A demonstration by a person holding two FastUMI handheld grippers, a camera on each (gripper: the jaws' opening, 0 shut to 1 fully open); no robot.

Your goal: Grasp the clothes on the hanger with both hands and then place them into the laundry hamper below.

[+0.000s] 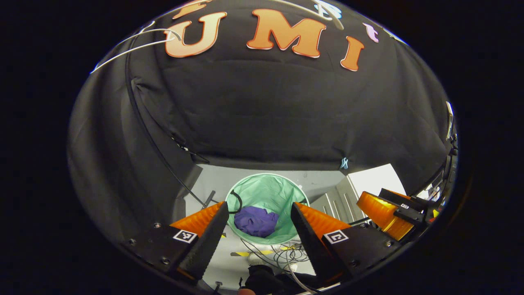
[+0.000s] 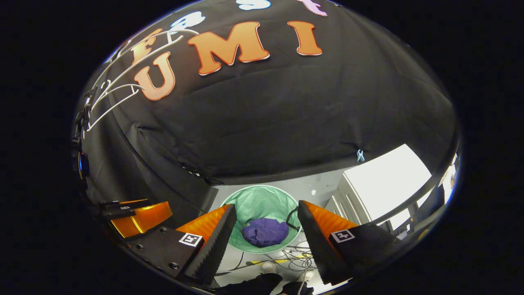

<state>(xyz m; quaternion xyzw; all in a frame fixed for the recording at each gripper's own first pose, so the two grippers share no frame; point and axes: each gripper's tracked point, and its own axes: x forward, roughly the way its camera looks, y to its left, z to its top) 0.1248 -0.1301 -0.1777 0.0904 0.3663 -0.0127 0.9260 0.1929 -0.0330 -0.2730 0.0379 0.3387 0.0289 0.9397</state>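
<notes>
1. Left gripper (image 1: 258,215): fingers spread wide, nothing between them. It hangs above the laundry hamper (image 1: 282,186), pointing down into it.
2. Right gripper (image 2: 266,217): same state, wide and empty, also above the hamper (image 2: 245,200). In the left gripper view it sits off to the side as an orange body (image 1: 385,213).
3. The clothes (image 1: 256,221): a bunched purple garment lying low inside the green mesh hamper, toward the near wall. The right gripper view agrees (image 2: 265,231). No part hangs over the rim that I can see.
4. White wire hangers (image 2: 114,92) hang bare at the top of the booth wall, well apart from both grippers.
5. My read: drop is done, task looks essentially complete. Step in hand is just clearing out.
6. To do that well: keep both pairs of fingers spread, lift straight up, no sideways swing, so nothing catches the mesh or the black handle loop (image 1: 237,200) at the rim.
7. Watch the loose cables (image 1: 286,252) on the floor just beside the hamper. Don't dip low.
8. The hamper looks light and soft-walled, so a nudge would likely tip or shift it. Stay off the rim.
</notes>
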